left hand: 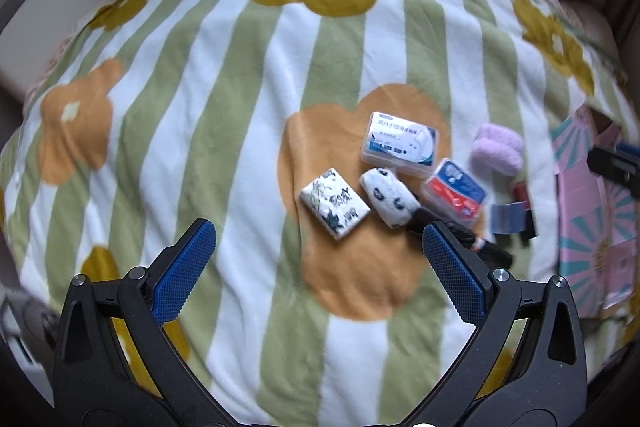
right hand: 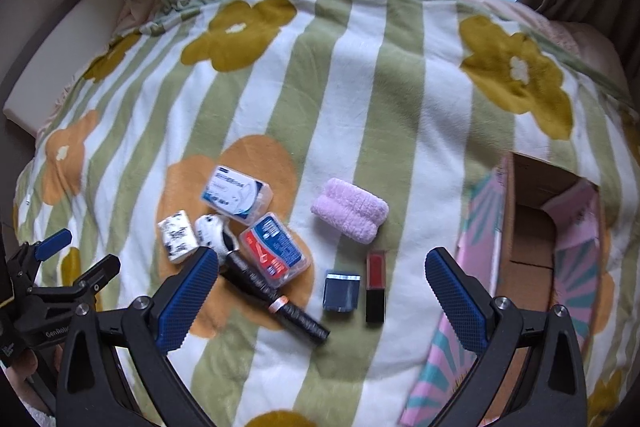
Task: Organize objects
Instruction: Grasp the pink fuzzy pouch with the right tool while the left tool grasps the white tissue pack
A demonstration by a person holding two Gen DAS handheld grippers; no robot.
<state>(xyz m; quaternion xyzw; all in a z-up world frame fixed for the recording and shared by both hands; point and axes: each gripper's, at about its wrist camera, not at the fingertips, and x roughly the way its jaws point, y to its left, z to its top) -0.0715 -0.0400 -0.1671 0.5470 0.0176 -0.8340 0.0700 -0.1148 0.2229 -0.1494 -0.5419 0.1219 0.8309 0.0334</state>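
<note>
Both your grippers, left gripper and right gripper, hang spread and empty. The lipstick lies ahead between your right fingers, the open box beyond them rightward, ready to receive it.

Small toiletries lie clustered beside an open box.

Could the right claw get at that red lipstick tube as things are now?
Probably yes. The right claw hangs open just above the lipstick tube, which lies flat on the blanket with nothing on top; only the small dark box sits close beside it.
</note>
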